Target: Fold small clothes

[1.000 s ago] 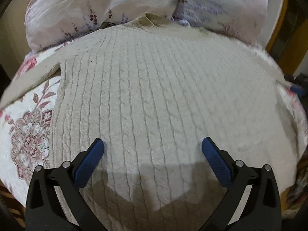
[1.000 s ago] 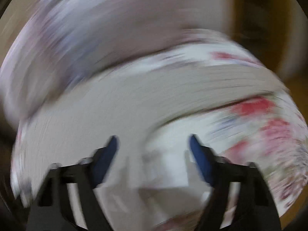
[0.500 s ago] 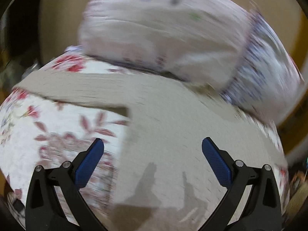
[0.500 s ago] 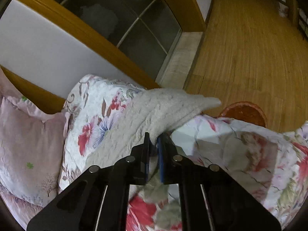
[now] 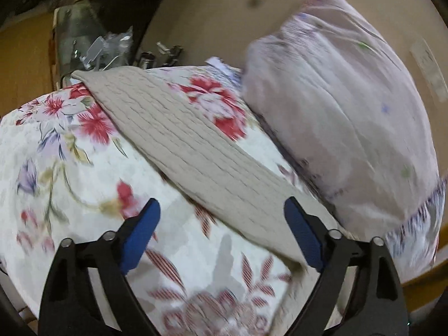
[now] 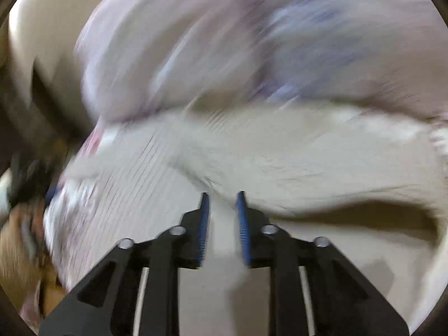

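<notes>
Bed: covered by a white bedspread [image 5: 70, 168] printed with red and purple flowers; it fills the lower left of the left wrist view.
Pillow: a pale lilac pillow [image 5: 350, 117] lies at the head of the bed, beside the upper edge of the knit sleeve; in the right wrist view it is a blurred lilac mass [image 6: 224, 42] above the knit.
Sweater: a beige cable-knit sweater [image 6: 280, 151] lies on the bed; one sleeve [image 5: 179, 140] stretches flat and diagonally across the bedspread, its cuff at the far edge of the bed. In the right wrist view a raised fold of knit casts a dark shadow beneath it.
Left claw: the left claw [image 5: 221, 235] hovers over the bedspread, jaws spread wide, gripping nothing; the near end of the sleeve runs beside its right finger.
Right claw: the right claw [image 6: 222, 224] is over the sweater, jaws narrowly parted; blur hides whether any knit sits between them.
</notes>
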Available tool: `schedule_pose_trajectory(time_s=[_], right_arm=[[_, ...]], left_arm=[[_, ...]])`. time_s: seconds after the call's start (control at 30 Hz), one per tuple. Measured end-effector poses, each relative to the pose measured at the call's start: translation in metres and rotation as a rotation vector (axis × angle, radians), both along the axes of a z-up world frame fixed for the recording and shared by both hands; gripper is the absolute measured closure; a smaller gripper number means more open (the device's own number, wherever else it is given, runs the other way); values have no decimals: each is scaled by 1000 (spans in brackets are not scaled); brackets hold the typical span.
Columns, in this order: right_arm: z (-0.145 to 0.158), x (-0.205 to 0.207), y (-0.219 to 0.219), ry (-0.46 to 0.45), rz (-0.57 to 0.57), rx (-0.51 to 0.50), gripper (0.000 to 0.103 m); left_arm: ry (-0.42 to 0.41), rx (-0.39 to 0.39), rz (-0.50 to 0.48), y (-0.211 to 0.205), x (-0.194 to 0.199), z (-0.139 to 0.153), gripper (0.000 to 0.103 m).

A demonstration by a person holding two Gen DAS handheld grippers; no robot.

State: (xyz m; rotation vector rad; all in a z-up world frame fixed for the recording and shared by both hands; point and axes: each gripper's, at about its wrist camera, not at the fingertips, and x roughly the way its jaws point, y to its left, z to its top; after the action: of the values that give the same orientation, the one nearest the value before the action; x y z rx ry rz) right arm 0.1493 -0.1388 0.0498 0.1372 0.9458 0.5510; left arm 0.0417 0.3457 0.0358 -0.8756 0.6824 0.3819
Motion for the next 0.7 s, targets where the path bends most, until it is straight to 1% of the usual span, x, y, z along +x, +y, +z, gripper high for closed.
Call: schedule_pose_trajectory(time_s=[0.03, 0.07, 0.1, 0.17, 0.2, 0.23, 0.27, 0.3, 0.33, 0.37, 0.43, 0.5, 0.53, 0.6, 0.67, 0.7], right_arm=[[-2, -7, 8, 2, 16, 11, 51], [-1, -12, 10, -4, 18, 12, 42], [1, -17, 7, -19, 2, -3, 31], [2, -15, -5, -21, -44, -27, 30], [-1, -15, -14, 3, -81, -27, 30], [-3, -14, -23, 28, -120, -17, 30], [-6, -20, -29, 46, -149, -6, 30], [-9, -20, -40, 76, -194, 8, 30], [-12, -19, -47, 99, -226, 14, 30], [-15, -21, -52, 109, -241, 18, 30], [-17, -24, -59, 118, -262, 23, 30], [-15, -27, -60, 108, -264, 12, 29], [-14, -28, -61, 101, -262, 6, 29], [-10, -31, -66, 85, -265, -3, 29], [-6, -34, -78, 66, -281, -6, 29], [-4, -35, -85, 59, -293, -8, 28]], left_arm=[[2, -22, 7, 9, 2, -4, 21], [5, -32, 13, 14, 3, -7, 27], [16, -45, 26, 24, 6, -11, 30], [25, -57, 54, 38, 6, -16, 34], [28, -71, 74, 47, 5, -19, 38], [26, -94, 94, 54, 4, -22, 39], [20, -120, 113, 59, 2, -25, 41], [-9, -162, 145, 69, -1, -29, 45], [-21, -182, 161, 75, -1, -31, 47], [-30, -204, 178, 81, -1, -33, 51], [-27, -231, 205, 92, 3, -35, 62], [-14, -249, 216, 98, 8, -38, 87], [4, -240, 217, 99, 11, -38, 92], [14, -187, 198, 95, 16, -28, 96], [-10, -28, 112, 71, 29, 5, 97], [-27, 56, 43, 53, 39, 24, 97]])
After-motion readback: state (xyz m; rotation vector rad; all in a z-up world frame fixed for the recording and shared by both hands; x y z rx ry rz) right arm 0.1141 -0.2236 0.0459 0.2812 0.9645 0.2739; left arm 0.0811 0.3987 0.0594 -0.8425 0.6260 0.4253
